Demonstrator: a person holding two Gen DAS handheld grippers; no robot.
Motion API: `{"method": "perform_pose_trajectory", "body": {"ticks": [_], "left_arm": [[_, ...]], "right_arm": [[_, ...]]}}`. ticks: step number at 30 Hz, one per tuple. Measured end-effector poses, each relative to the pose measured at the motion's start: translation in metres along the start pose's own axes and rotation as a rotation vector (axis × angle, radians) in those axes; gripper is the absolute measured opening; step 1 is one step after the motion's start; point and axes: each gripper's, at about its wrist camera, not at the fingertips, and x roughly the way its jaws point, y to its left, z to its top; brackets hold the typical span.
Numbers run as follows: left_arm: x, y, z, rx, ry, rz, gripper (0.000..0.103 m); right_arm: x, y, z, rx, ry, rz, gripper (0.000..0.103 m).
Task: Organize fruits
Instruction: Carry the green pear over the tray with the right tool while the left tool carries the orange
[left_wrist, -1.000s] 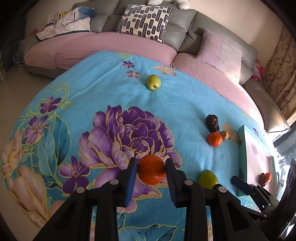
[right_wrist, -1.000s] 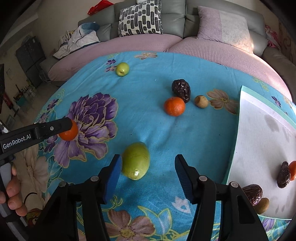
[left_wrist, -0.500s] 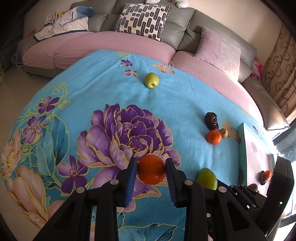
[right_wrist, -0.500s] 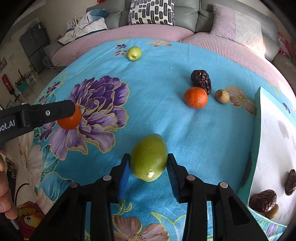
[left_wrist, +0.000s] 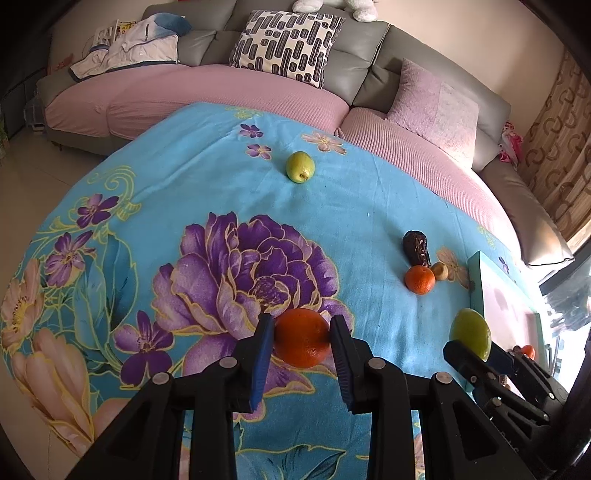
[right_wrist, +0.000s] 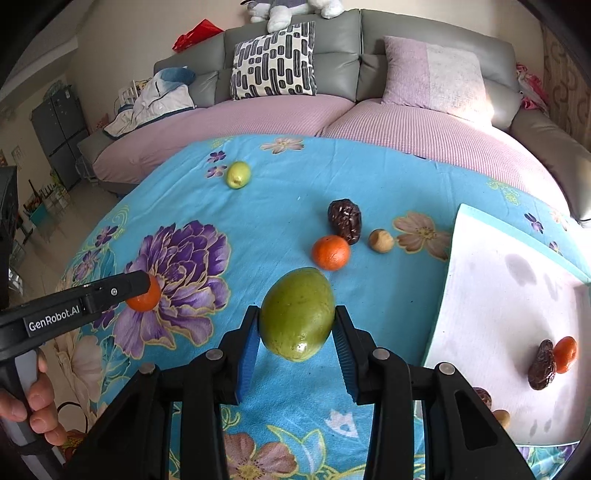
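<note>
My left gripper is shut on an orange over the purple flower of the blue cloth. My right gripper is shut on a green mango and holds it above the cloth; the same mango shows at the right of the left wrist view. Loose on the cloth lie a green apple, a dark date, a second orange and a small brown fruit. A white tray at the right holds a date, a small orange and other pieces.
A grey and pink sofa with cushions curves round the far edge of the table. A person's hand grips the left tool's handle at lower left. Clothes lie on the sofa at the left.
My right gripper closed on the green mango and lifted it off the cloth toward the tray side. My left gripper kept hold of its orange with little movement.
</note>
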Motion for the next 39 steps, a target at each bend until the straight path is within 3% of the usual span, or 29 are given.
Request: {"method": "perform_pose_trajectory", "body": {"ticks": [6,12,19,25,28,39], "left_arm": [[0.002,-0.012,0.003,0.018,0.010,-0.007,0.033],[0.004,-0.039,0.011,0.066,0.023,-0.034,0.033],[0.009,-0.093,0.021,0.162,0.030,-0.080,0.033],[0.024,-0.144,0.021,0.237,0.071,-0.130,0.033],[0.027,-0.171,0.018,0.286,0.082,-0.161,0.033],[0.047,-0.249,-0.004,0.439,0.115,-0.271,0.033]], "right_arm": [[-0.007,-0.026,0.003,0.057,0.017,-0.035,0.041],[-0.025,-0.069,0.008,0.156,-0.021,-0.074,0.041],[-0.054,-0.135,0.008,0.269,-0.083,-0.221,0.041],[-0.072,-0.198,-0.006,0.434,-0.099,-0.293,0.041],[-0.081,-0.220,-0.010,0.454,-0.100,-0.374,0.041],[-0.105,-0.289,-0.039,0.628,-0.125,-0.470,0.041]]}}
